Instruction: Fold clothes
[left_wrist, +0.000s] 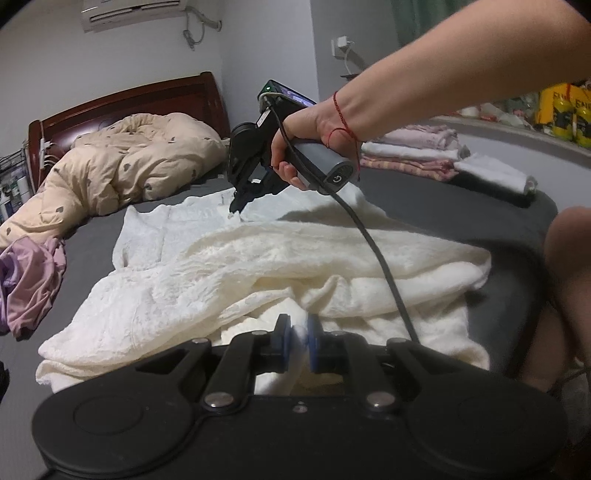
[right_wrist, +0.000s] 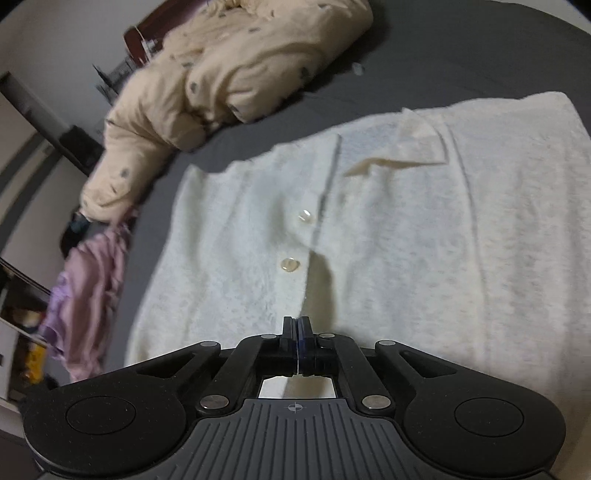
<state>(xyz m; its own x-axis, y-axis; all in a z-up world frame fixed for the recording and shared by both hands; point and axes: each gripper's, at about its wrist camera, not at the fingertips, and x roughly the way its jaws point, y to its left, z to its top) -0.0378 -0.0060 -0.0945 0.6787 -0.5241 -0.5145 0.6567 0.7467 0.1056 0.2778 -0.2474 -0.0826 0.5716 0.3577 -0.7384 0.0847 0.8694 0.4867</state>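
a white knitted cardigan (left_wrist: 236, 273) lies spread and partly bunched on the dark grey bed sheet (left_wrist: 92, 236), its buttoned front facing up in the right wrist view, with two pale buttons (right_wrist: 289, 264) along the placket. the left gripper (left_wrist: 298, 339) sits at the near edge of the garment, its blue-padded fingers (left_wrist: 314, 343) clamped on a pinch of the white fabric. the right gripper (right_wrist: 297, 341), held in the person's right hand (left_wrist: 306, 147), points down at the far part of the cardigan; in its own view the fingers are pressed together with no clear fold of cloth between them, the tips just above the knit. a beige quilt (left_wrist: 122, 166) lies crumpled near the headboard (left_wrist: 122, 99), a lilac garment (left_wrist: 29, 277) is heaped beside the cardigan, and a stack of folded clothes (left_wrist: 417, 151) rests at the far side of the bed.
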